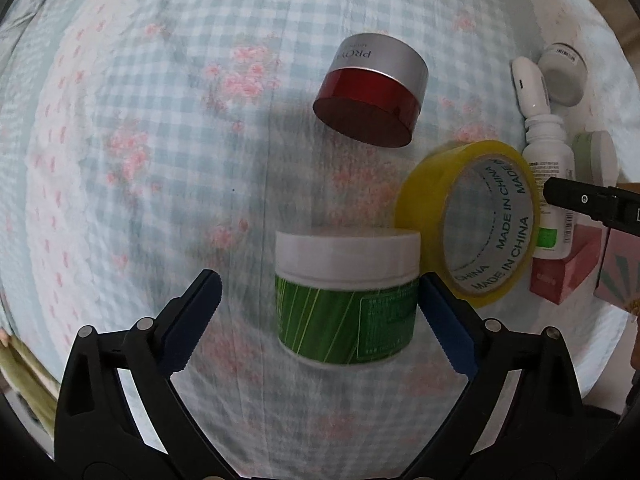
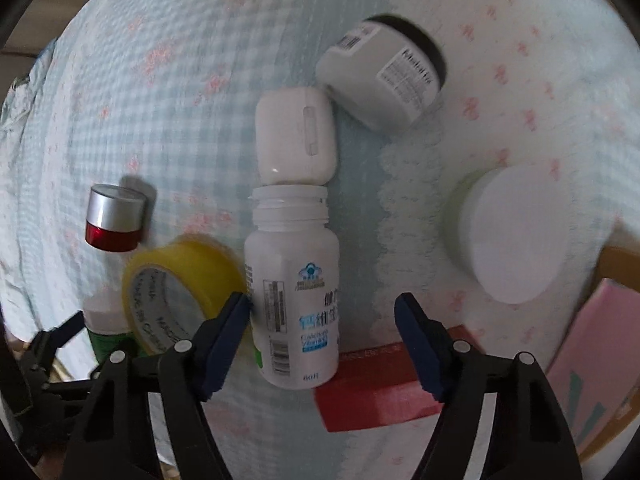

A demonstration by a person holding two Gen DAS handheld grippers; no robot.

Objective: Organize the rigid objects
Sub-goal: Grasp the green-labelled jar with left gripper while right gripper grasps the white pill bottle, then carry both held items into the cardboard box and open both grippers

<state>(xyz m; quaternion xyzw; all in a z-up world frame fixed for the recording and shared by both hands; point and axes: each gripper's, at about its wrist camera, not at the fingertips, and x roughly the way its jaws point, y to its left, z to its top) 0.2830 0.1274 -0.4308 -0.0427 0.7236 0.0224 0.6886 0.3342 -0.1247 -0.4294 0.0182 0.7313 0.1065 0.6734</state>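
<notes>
Green jar, white-lidded, on its side on the checked bedsheet, squarely between the fingers of the left claw, lid end pointing away from it; claw open, right-hand pad seemingly just touching the jar's wall, left-hand pad well apart. Likely trouble: a one-sided squeeze shoving the round jar sideways across the soft sheet, or popping it out forward from between the pads. Just off the right finger, yellow tape roll propped on edge against the jar's lid end, liable to topple or roll once its prop is lifted. Further ahead of the tips, red jar, well apart and probably safe. Same hazard for the right claw, also open: white bottle on its side between the fingers but off-centre, hard by the left pad, far from the right one, so prone to skidding toward the red box under the right finger. Bottle neck apparently capless, butted against a white earbud case ahead of the tips; possible spill on tilting, possible knock to the case. Both claws near each other, tape roll between them; risk of a bump
</notes>
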